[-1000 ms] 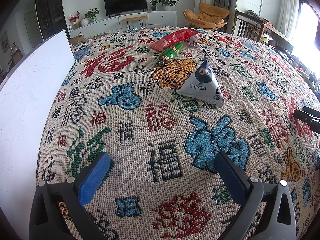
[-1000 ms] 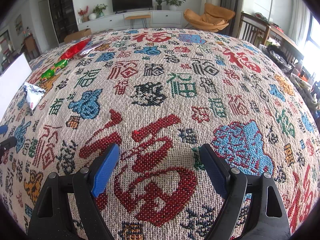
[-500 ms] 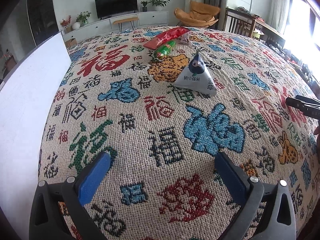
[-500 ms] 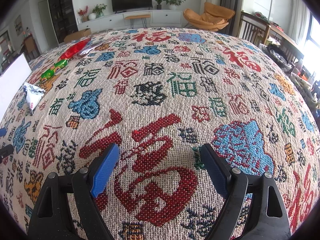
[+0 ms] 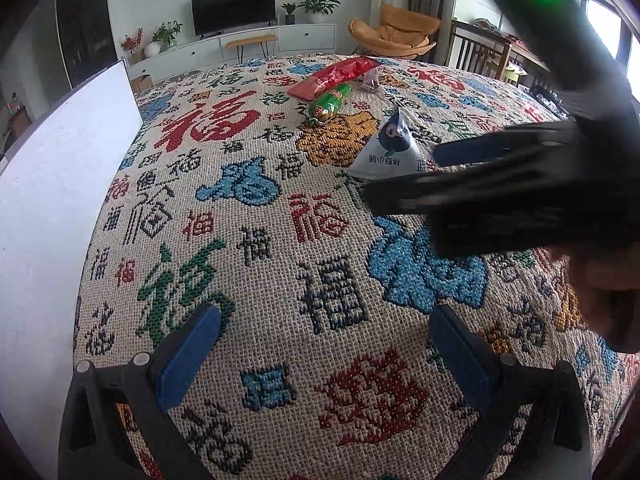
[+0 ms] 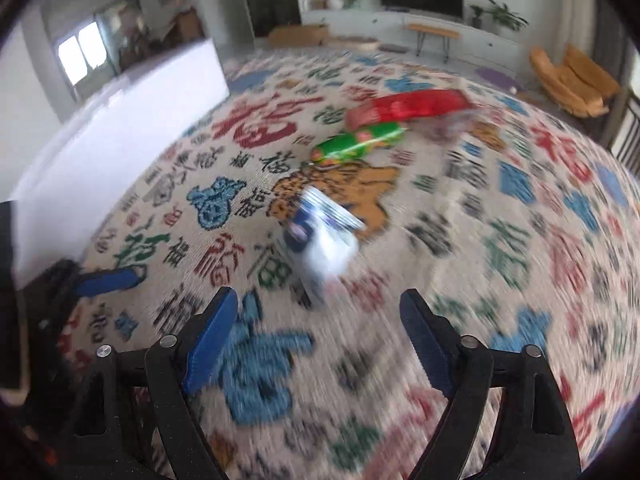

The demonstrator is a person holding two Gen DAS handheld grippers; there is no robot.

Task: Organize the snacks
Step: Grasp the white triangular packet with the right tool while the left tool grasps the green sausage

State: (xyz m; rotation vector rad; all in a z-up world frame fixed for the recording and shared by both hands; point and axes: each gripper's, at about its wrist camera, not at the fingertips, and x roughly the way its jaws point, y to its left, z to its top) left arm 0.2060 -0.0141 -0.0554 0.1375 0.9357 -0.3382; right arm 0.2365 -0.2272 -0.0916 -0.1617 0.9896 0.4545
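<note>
Underneath, a woven character-patterned cloth point(image 5: 260, 240) fills the surface — both grippers, left point(image 5: 324, 344) and right point(image 6: 316, 320), spread wide, empty.

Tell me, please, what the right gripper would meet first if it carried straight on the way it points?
Most likely the white pyramid snack pouch, lying just ahead of the open right gripper on the patterned cloth; the blur leaves depth uncertain.

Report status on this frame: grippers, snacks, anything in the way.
Left gripper open, empty. Right gripper open, empty, aimed at the white triangular pouch. Green snack and red packet beyond, untouched. Path looks clear.
</note>
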